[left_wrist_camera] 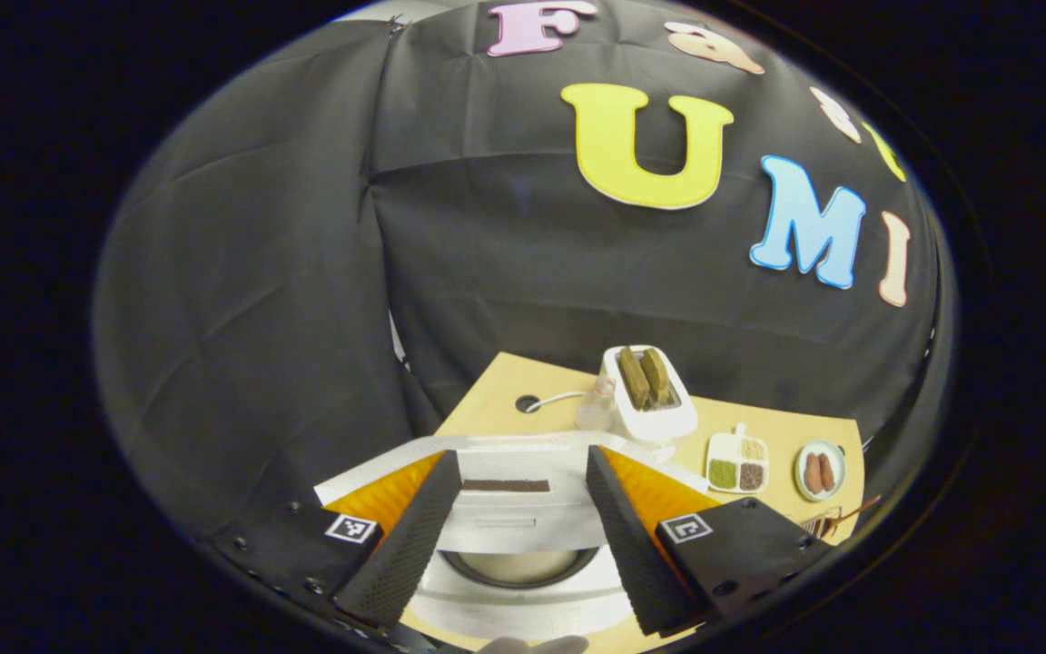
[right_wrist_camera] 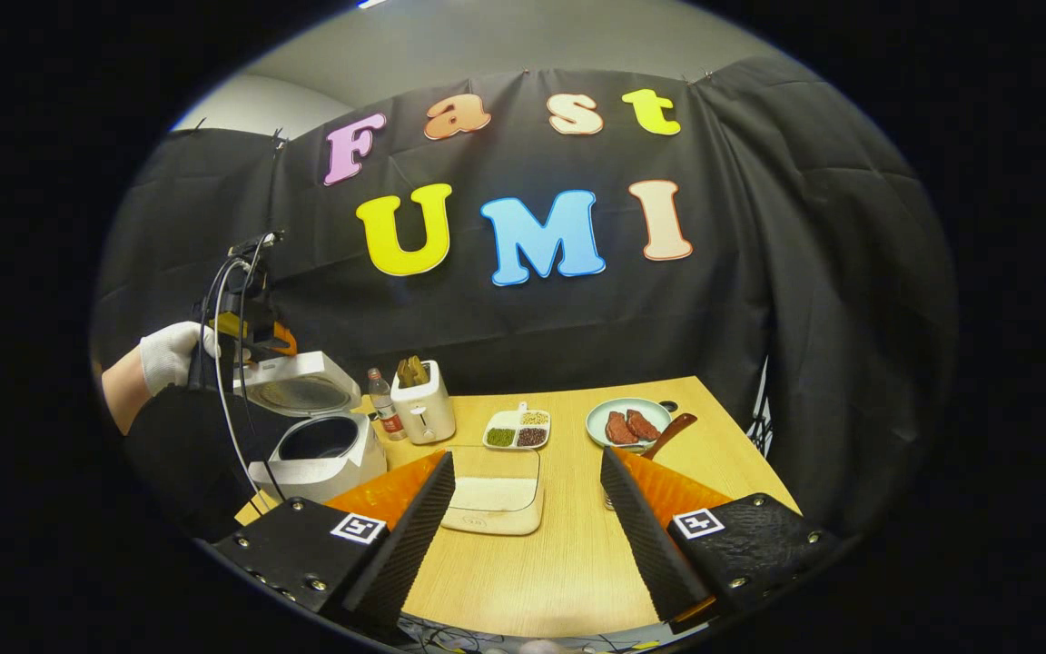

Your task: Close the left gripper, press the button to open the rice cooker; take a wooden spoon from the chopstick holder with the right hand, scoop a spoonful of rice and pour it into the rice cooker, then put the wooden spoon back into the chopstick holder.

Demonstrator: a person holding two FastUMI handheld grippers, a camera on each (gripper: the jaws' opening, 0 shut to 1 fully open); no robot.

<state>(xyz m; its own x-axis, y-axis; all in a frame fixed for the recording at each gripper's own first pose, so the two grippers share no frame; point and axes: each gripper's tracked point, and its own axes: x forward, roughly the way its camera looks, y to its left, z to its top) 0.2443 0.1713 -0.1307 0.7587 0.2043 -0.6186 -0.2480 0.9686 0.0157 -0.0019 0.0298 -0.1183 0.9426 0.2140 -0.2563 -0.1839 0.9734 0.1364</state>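
Observation:
The white rice cooker (right_wrist_camera: 323, 454) stands open at the table's left, its lid (right_wrist_camera: 300, 386) tilted up and back. In the left gripper view my left gripper (left_wrist_camera: 523, 454) hovers open above the cooker's inner pot (left_wrist_camera: 514, 568), fingers apart and holding nothing. In the right gripper view a white-gloved hand holds that left gripper (right_wrist_camera: 246, 331) over the raised lid. My right gripper (right_wrist_camera: 527, 457) is open and holds nothing above the table's front. A shallow tray of white rice (right_wrist_camera: 491, 495) lies between its fingers. A wooden spoon (right_wrist_camera: 668, 431) sticks up behind the right finger, which hides its holder.
Behind the cooker stand a small bottle (right_wrist_camera: 384, 404) and a white toaster (right_wrist_camera: 423, 400). A divided dish of grains (right_wrist_camera: 516, 429) and a plate of meat (right_wrist_camera: 627, 422) sit toward the back. The table (right_wrist_camera: 559, 563) ends at the black cloth wall on its far and right sides.

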